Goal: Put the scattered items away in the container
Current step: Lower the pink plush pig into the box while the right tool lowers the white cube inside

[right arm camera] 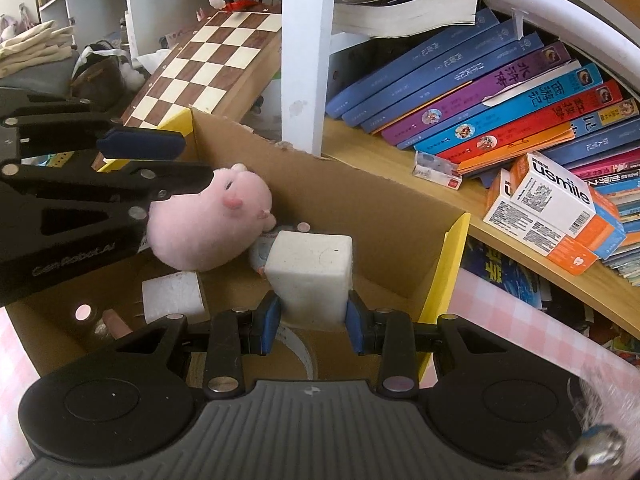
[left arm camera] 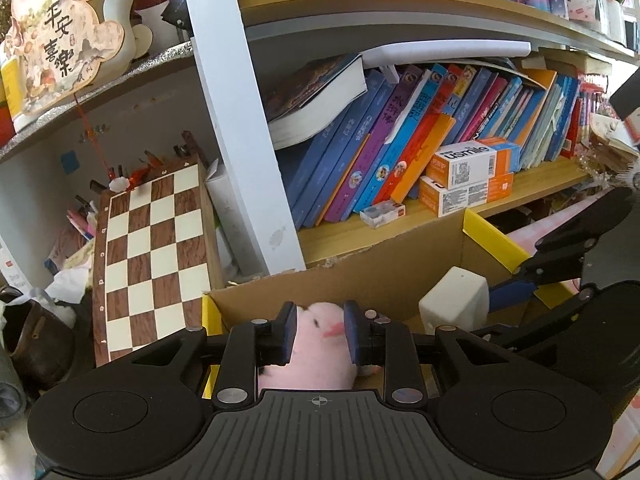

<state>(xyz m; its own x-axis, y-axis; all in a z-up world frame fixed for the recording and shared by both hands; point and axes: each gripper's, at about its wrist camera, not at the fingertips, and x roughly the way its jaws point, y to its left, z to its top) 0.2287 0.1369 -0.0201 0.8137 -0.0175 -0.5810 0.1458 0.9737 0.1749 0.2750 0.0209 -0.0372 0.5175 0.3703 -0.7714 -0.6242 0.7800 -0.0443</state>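
- The pink plush toy (right arm camera: 208,224) hangs over the left end of the cardboard box (right arm camera: 384,216), its belly low inside, close above a small white block (right arm camera: 172,294) on the box floor.
- The left hand-held gripper (left arm camera: 319,334) has the toy between its blue pads (left arm camera: 289,332). In its own view the pads sit against the toy's sides, so I read it as clamped on the toy, though only lightly.
- The white foam block (right arm camera: 310,276) is clamped in the right hand-held gripper (right arm camera: 312,322), pads pressed on its two lower sides. It is inside the box walls, near the right end, just beside the toy.
- Already in the box: the small white block, a brownish piece (right arm camera: 116,322) and a roll of tape (right arm camera: 296,350) under the right hand-held gripper.
- Step in hand, as I judge it: setting both things down in the box.
- To do it well, lower each thing until it rests on the floor or on the pile before spreading the pads, so nothing bounces out.
- Keep the two hand-held grippers apart; the toy nearly touches the foam block, so release one first.
- Lift straight up afterwards, clear of the yellow-edged flap (right arm camera: 448,264).
- Behind the box stand a shelf of leaning books (right arm camera: 480,96), a chessboard (right arm camera: 208,64) and stacked toothpaste boxes (right arm camera: 556,208); avoid knocking them.
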